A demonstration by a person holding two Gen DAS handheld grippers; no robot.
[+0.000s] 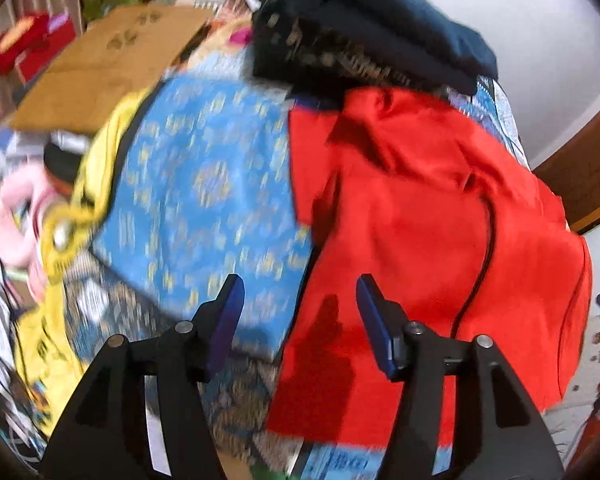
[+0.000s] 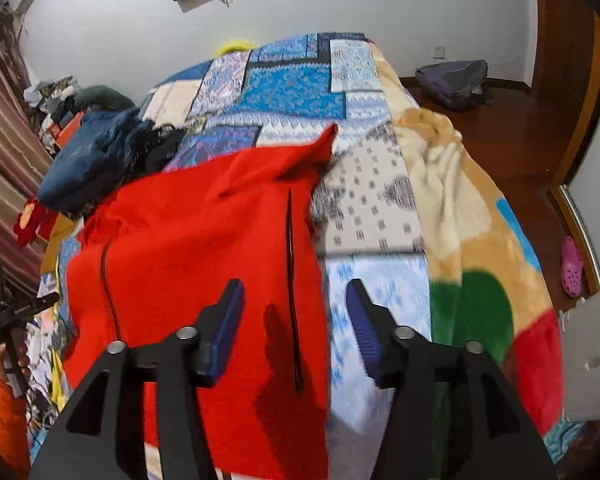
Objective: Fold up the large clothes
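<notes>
Red jacket (image 2: pixel 204 248) (soft, light, likely slippery) lies on the bed (image 2: pixel 300 80); both hand-held grippers, left (image 1: pixel 298 300) and right (image 2: pixel 296 304), hover wide open, empty. Grasp near hem corners.

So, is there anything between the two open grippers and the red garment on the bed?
Nothing visible. The left gripper and the right gripper both hang open just above the red garment, which lies spread on the patchwork bedcover. The dark folded clothes sit beyond it.
</notes>
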